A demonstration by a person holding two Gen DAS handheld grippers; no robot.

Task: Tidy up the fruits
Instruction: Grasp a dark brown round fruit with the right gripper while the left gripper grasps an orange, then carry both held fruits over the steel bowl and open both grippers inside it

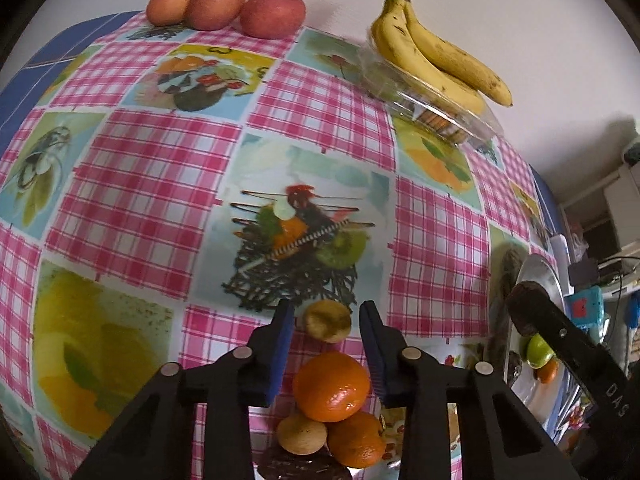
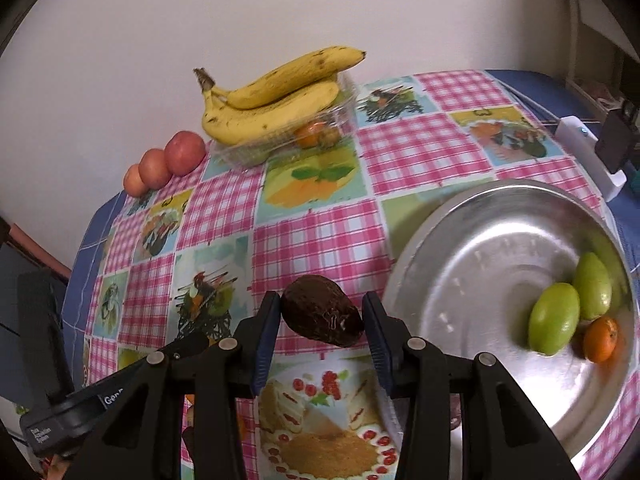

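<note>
avocado (image 2: 323,310) lies crosswise between right gripper (image 2: 322,320) fingers, narrow end left.

A domestic dining or kitchen corner: a table (image 1: 132,184) pushed against a plain white wall (image 2: 200,12) is covered with a wipe-clean cloth (image 2: 320,240) of pink gingham squares and printed pictures of fruit and cake. Household food sits on it: a bunch of bananas (image 2: 276,92) on a clear plastic punnet (image 2: 280,140), three reddish round fruits (image 1: 224,8) lined up by the wall, and a wide metal bowl (image 2: 500,248) holding green and orange fruit. At the far right edge, cluttered shelving and cables (image 1: 612,248) crowd a small lived-in room.
</note>
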